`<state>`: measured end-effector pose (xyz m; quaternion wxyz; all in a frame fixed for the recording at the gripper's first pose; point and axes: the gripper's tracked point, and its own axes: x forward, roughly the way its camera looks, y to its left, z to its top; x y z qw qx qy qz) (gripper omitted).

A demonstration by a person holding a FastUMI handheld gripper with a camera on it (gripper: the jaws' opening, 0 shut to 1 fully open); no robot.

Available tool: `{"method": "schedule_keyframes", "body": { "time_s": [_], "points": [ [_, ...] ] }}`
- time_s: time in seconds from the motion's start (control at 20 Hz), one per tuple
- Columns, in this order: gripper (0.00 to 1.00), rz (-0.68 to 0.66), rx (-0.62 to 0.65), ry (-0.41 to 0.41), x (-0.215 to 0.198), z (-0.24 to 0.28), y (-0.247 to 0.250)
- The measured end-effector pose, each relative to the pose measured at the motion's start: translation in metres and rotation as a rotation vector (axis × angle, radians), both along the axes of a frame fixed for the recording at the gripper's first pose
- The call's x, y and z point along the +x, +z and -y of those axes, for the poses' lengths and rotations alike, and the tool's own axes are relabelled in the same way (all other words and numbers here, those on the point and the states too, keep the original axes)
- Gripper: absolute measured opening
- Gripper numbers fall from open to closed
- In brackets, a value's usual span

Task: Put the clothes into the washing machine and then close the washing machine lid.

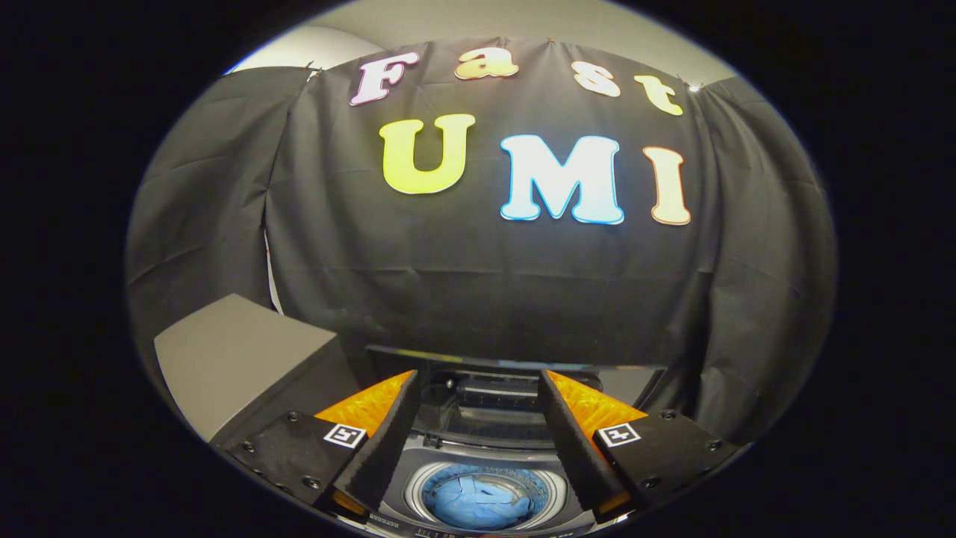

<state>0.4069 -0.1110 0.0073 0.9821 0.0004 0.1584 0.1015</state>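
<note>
A small top-loading washing machine (478,441) stands below and just ahead of my fingers. Its round drum opening (484,495) shows between them, and blue clothing (478,502) lies inside the drum. The lid (515,357) stands raised at the back of the machine, seen edge-on as a thin dark bar against the cloth wall. My gripper (478,388) hovers above the machine, open wide, with nothing between the fingers (381,441).
A grey box-like block (239,359) stands to the left of the machine, close beside the left finger. Black cloth walls enclose the booth behind and on both sides.
</note>
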Motion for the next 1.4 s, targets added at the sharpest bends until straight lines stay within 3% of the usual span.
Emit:
{"method": "schedule_keyframes", "body": {
  "time_s": [0.25,0.5,0.8,1.0,1.4],
  "points": [
    [0.97,-0.039,0.075,-0.009,0.041,-0.016,0.013],
    [0.97,-0.195,0.084,-0.061,0.091,-0.026,-0.030],
    [0.97,-0.247,0.127,-0.105,0.133,-0.030,-0.054],
    [0.97,-0.293,0.100,-0.130,0.139,-0.023,-0.077],
    [0.97,-0.295,0.017,-0.103,0.138,-0.022,-0.083]
  ]
}}
